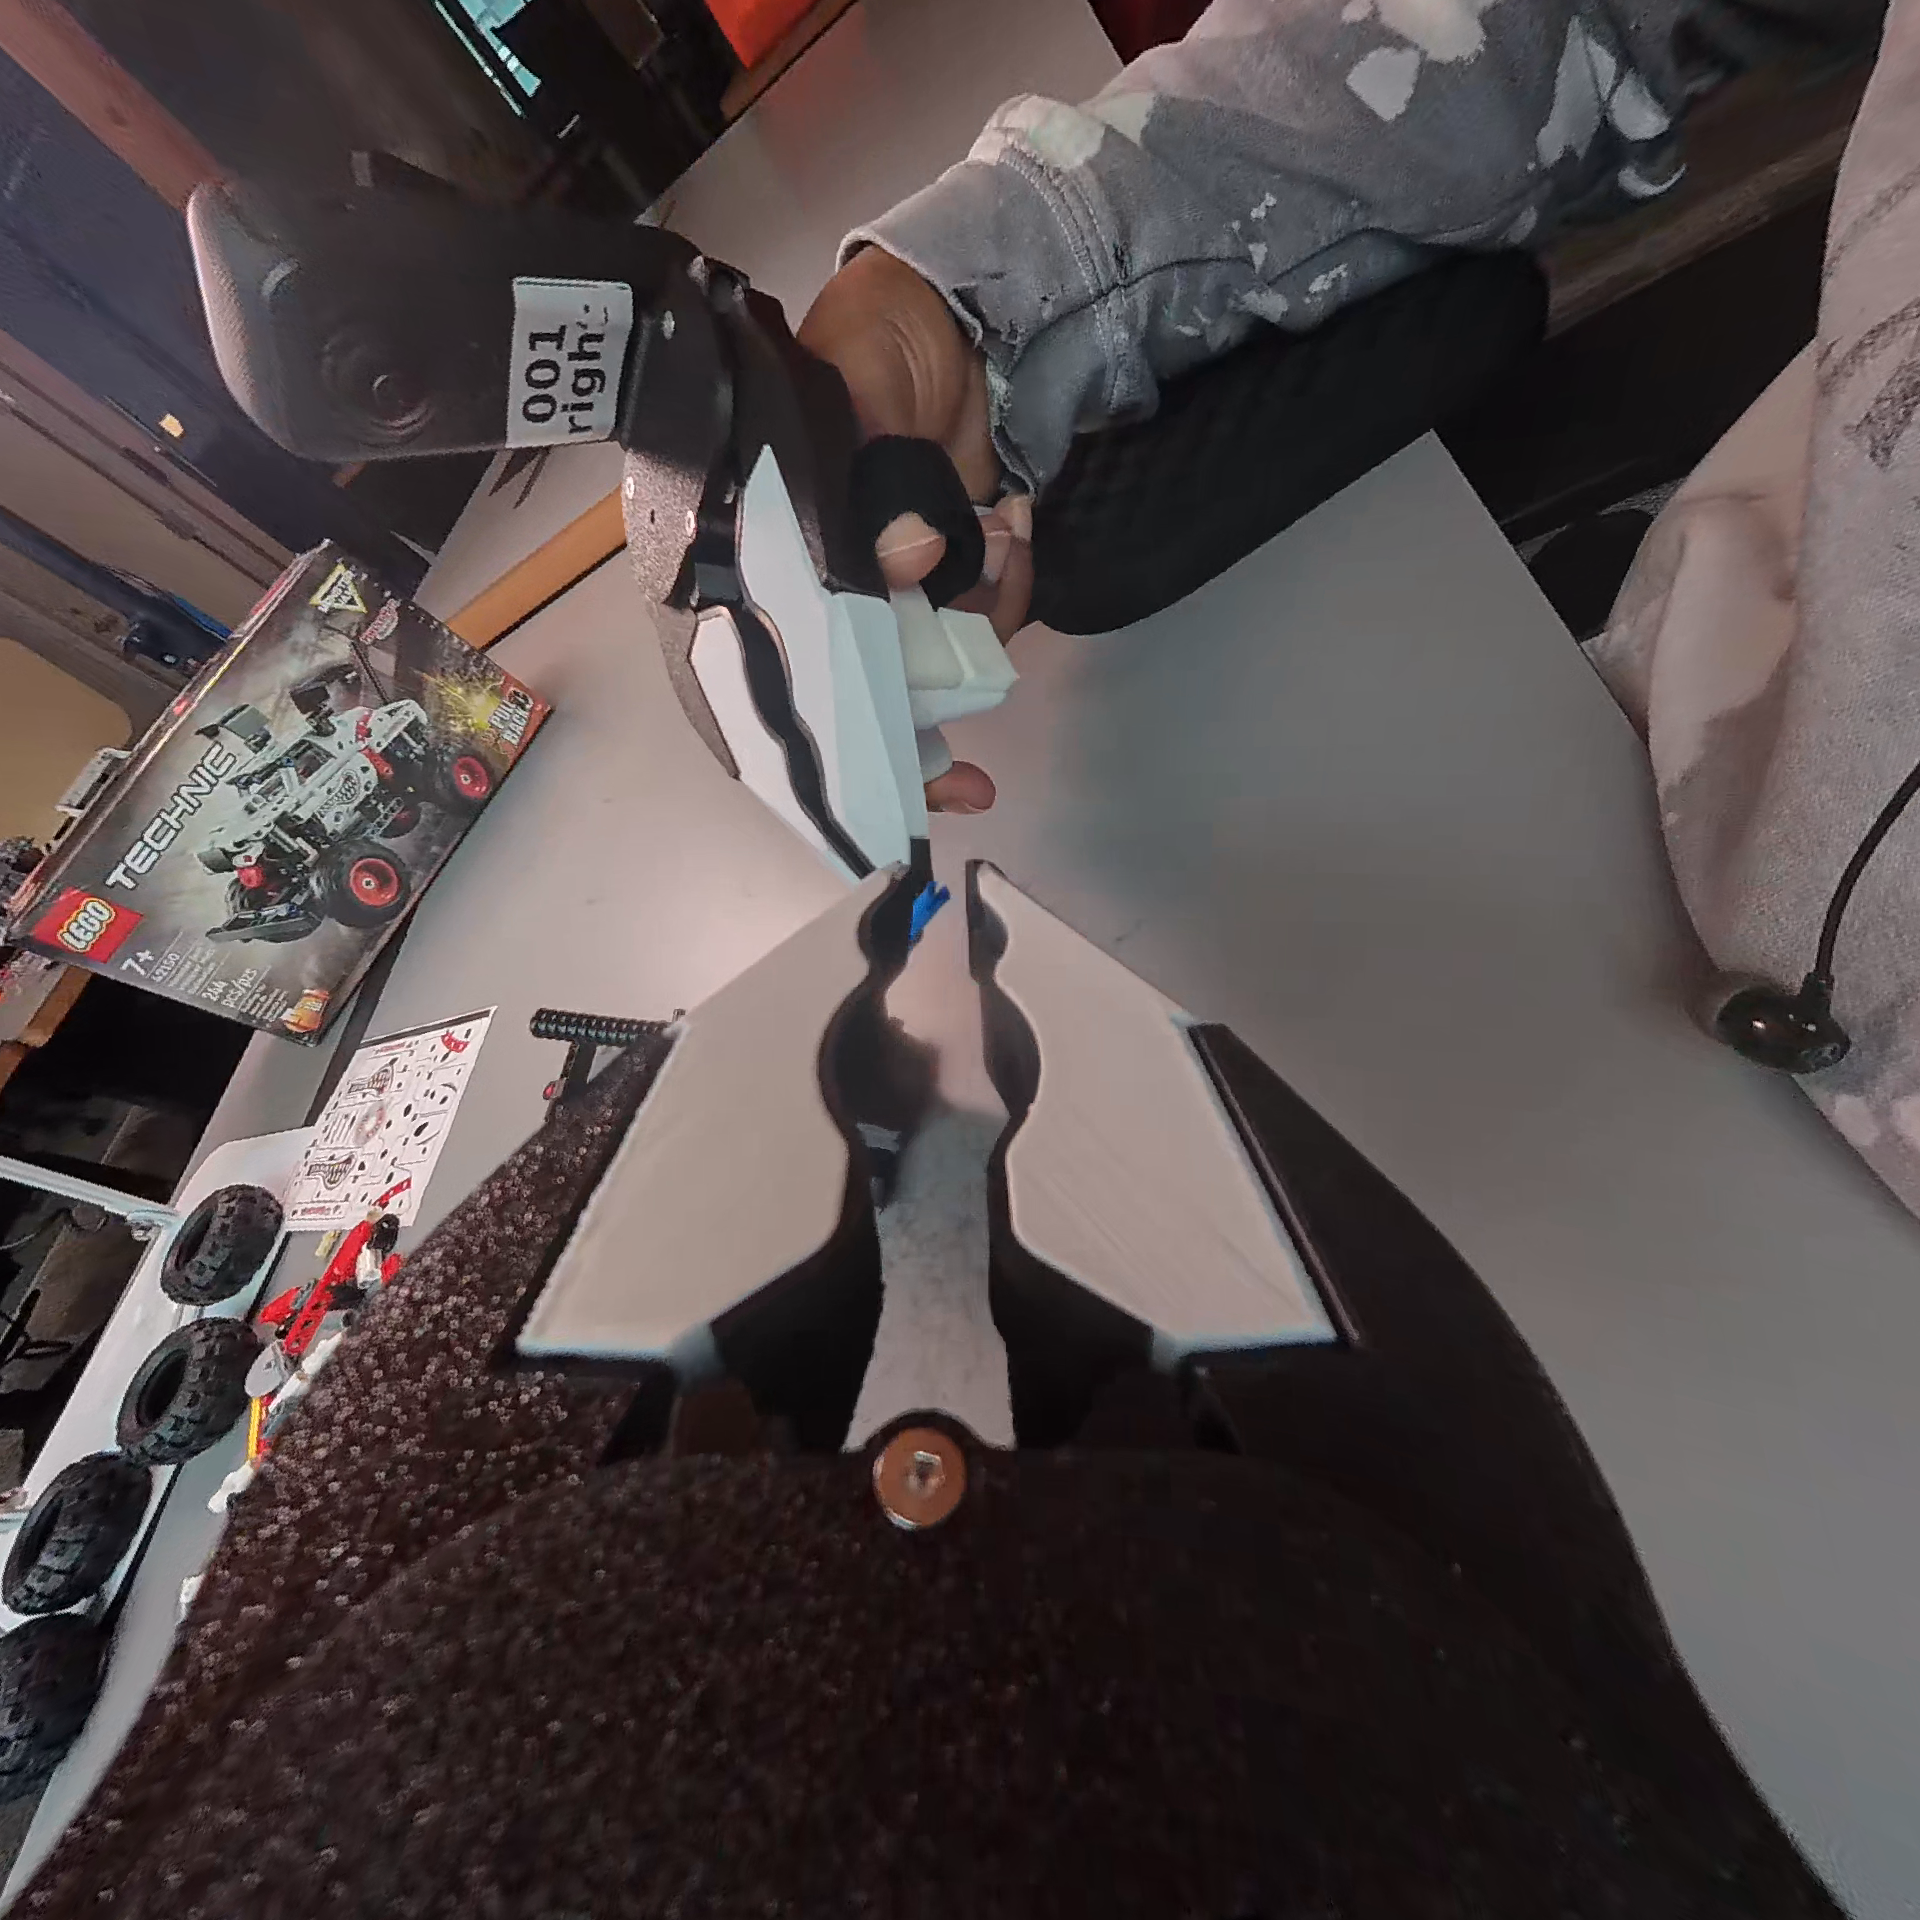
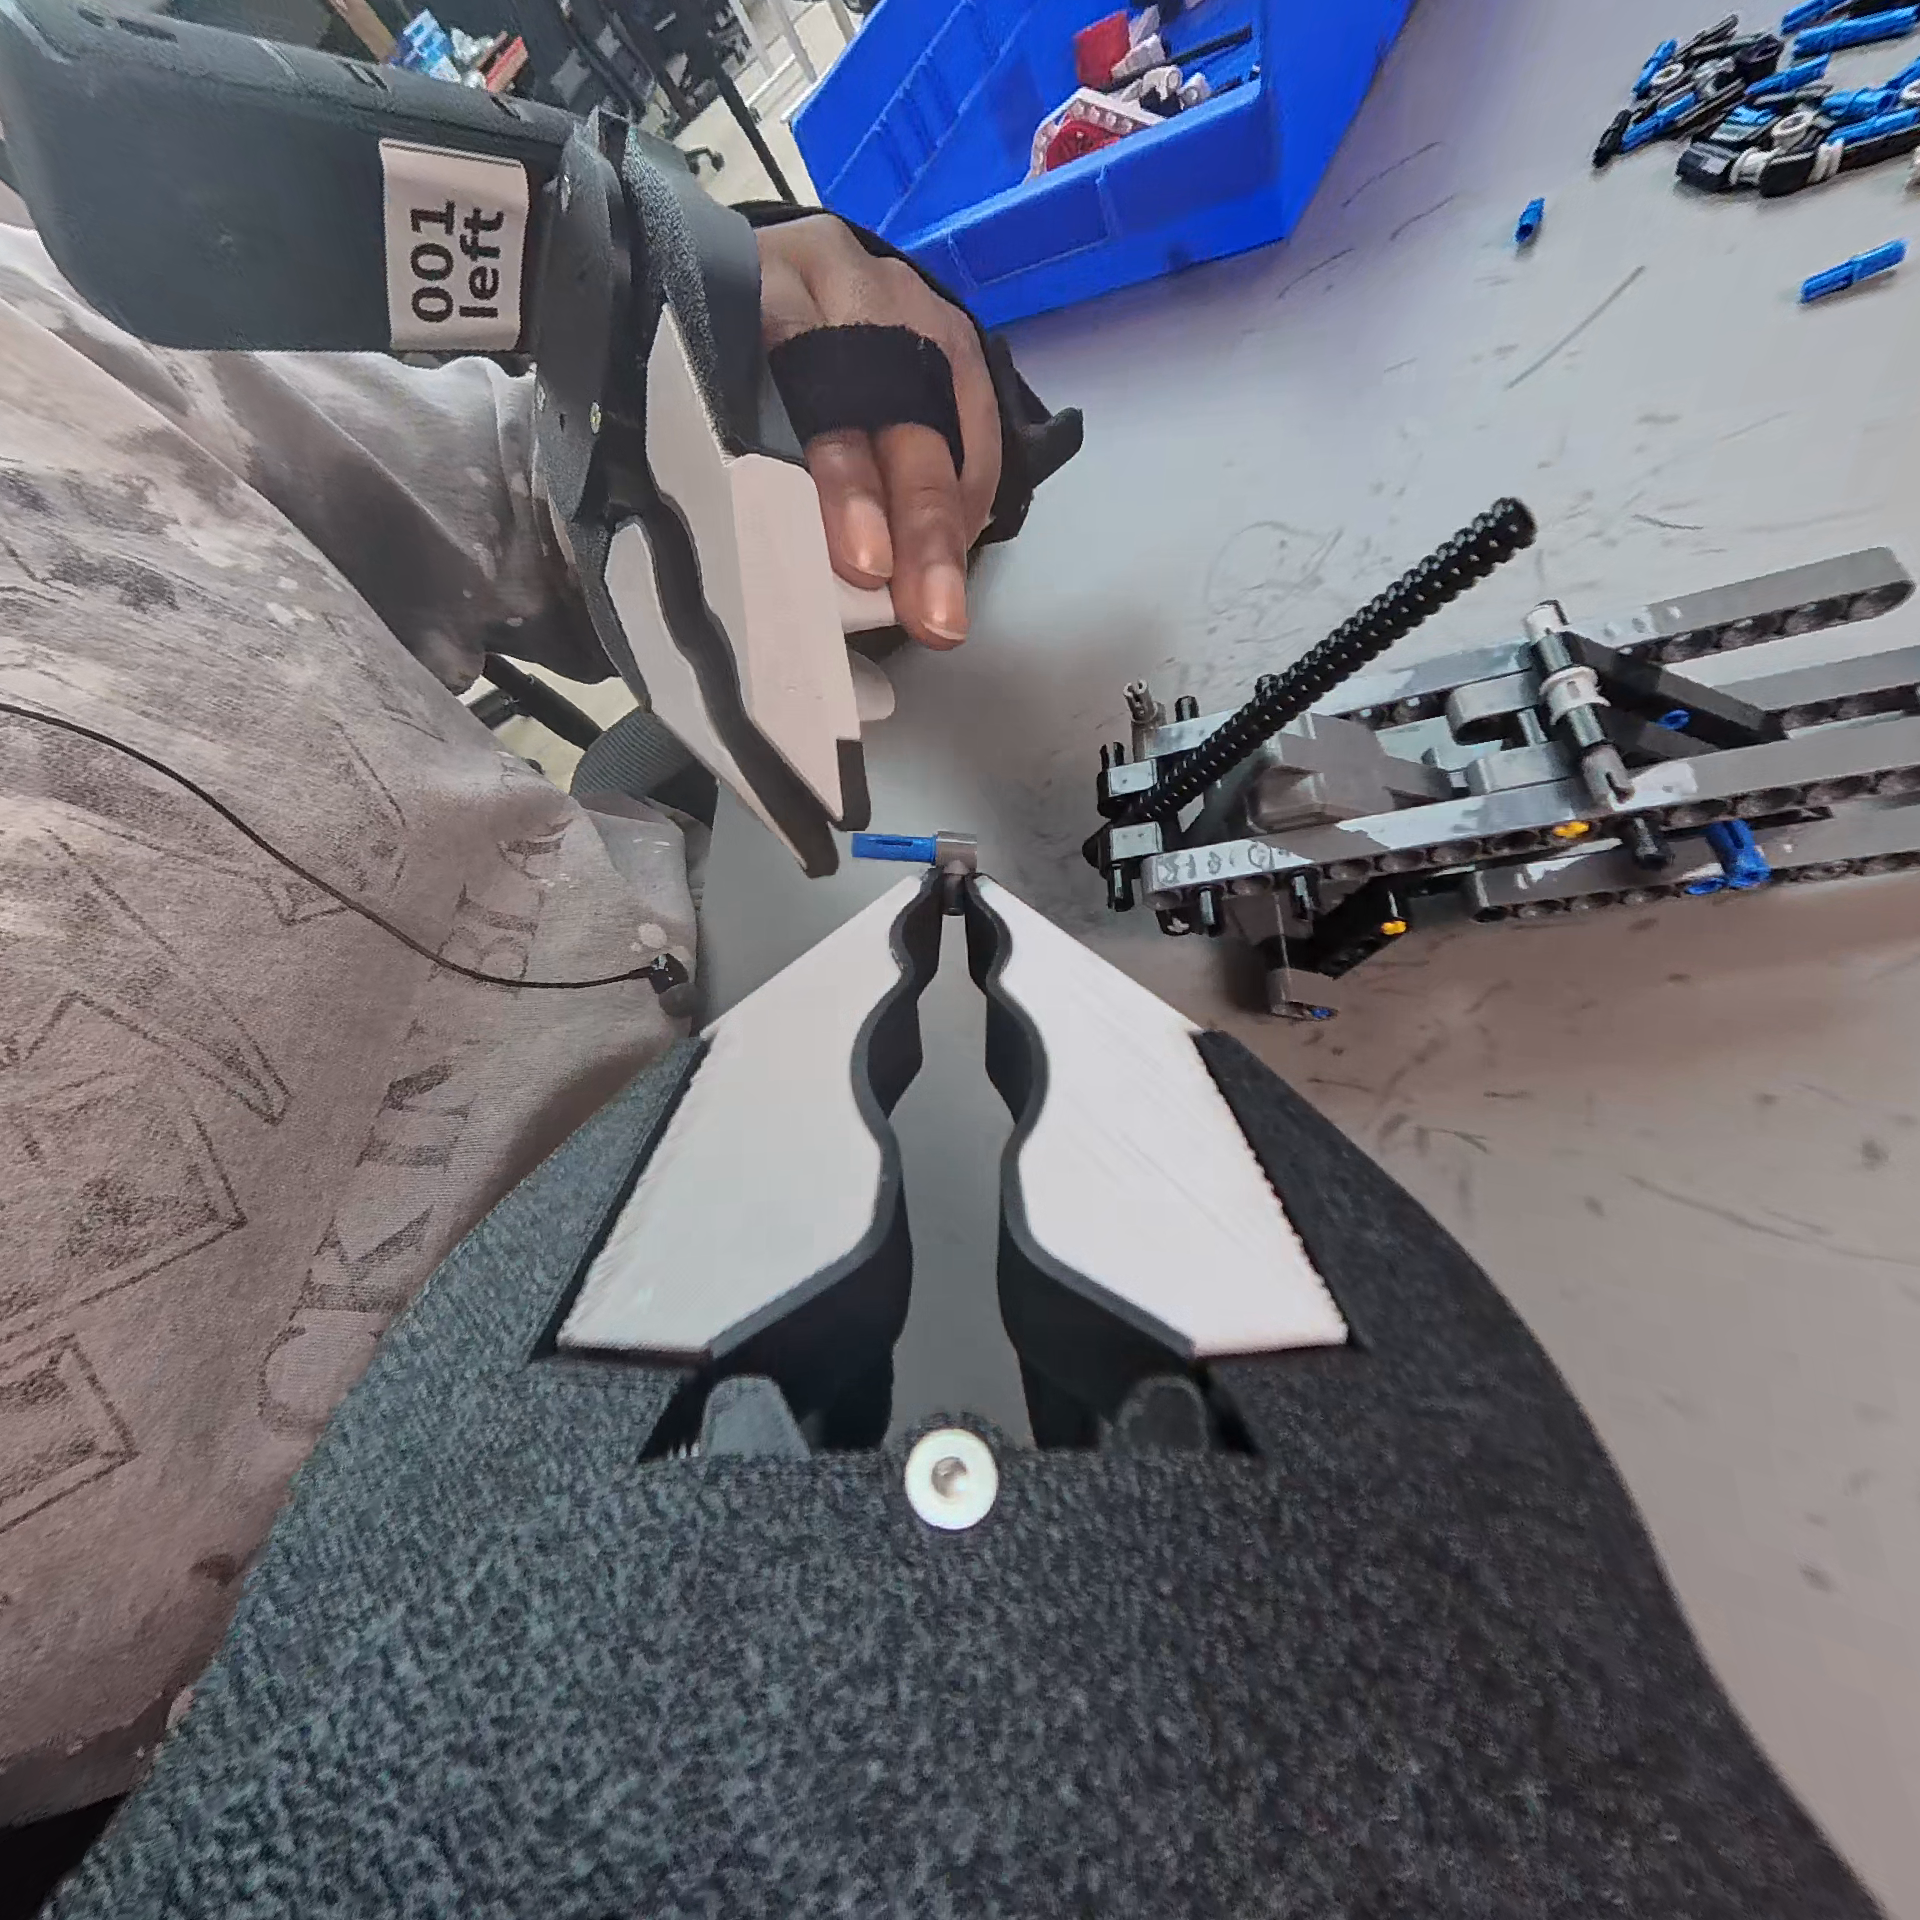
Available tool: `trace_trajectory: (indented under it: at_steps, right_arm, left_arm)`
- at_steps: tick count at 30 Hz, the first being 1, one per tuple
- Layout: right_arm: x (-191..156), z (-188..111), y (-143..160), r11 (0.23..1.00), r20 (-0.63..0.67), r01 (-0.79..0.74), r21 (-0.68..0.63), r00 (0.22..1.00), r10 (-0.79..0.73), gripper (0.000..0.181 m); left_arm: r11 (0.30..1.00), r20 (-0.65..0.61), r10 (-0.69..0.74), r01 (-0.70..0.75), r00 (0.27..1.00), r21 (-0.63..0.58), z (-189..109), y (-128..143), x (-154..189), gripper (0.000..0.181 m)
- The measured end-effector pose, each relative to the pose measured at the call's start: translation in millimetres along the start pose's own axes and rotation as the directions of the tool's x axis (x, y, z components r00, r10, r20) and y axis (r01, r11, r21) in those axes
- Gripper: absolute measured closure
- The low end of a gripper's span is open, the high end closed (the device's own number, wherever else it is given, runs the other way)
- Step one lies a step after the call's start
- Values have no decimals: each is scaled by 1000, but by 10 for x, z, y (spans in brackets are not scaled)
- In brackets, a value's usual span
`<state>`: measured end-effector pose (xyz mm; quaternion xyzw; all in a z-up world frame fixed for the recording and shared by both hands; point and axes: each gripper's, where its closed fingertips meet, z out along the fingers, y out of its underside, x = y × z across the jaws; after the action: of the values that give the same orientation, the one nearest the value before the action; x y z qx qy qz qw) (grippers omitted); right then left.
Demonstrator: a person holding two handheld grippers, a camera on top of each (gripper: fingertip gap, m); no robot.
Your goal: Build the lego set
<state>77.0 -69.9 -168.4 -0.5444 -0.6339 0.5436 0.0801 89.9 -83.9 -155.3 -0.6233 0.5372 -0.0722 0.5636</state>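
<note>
Two claws meet tip to tip above the grey bench (image 2: pixel 1558 1299), and the small part between them is the landmark here: a grey connector (image 2: pixel 954 854) with a blue pin (image 2: pixel 883 846) sticking out of its side. The right claw (image 2: pixel 948 896) pinches the connector between its fingertips, jaws nearly pressed together around it. The left claw (image 2: pixel 831 847) comes in from the upper left of the connector, its tip touching or just short of the pin's free end. In the left wrist view the left claw (image 1: pixel 927 883) has a narrow gap between its tips, with the blue pin (image 1: pixel 928 906) in that gap; whether the tips actually grip it I cannot tell. The right claw (image 1: pixel 902 854) shows there edge-on, just above the pin.

To the right of the connector, near it on the bench, lies a half-built grey chassis (image 2: pixel 1507 790) of long beams, with a black ribbed hose (image 2: pixel 1351 649) slanting up across it. Far beyond the connector, at the top, stands a blue bin (image 2: pixel 935 177) holding red and white pieces. Well to the upper right, loose blue pins (image 2: pixel 1855 272) and a black-and-blue cluster of parts (image 2: pixel 1756 114) lie scattered.

In the left wrist view, well left of the pin, are the set's box (image 1: pixel 281 800), a sticker sheet (image 1: pixel 400 1117) and a row of black tyres (image 1: pixel 171 1382).
</note>
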Motion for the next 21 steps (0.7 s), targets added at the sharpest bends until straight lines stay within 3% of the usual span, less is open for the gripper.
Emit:
trace_trajectory:
  at_steps: [9, 13, 17, 21]
  right_arm:
    - [-38, 1, -6, 1000, 37, -18, 17, 999, 18, 178]
    - [-180, -127, -231, 981, 100, 77, 176, 990, -96, 177]
    - [-325, -244, -546, 865, -68, 349, 360, 935, -349, 166]
    - [-424, -248, -641, 797, -150, 450, 402, 892, -427, 163]
  left_arm:
    - [1000, -2, 12, -12, 1000, -14, 12, 12, 15, 173]
    - [979, 0, -173, 172, 985, 111, -88, -156, -145, 175]
    - [801, -139, -477, 495, 868, 337, -287, -421, -363, 176]
    - [575, -273, -641, 684, 718, 449, -425, -527, -570, 176]
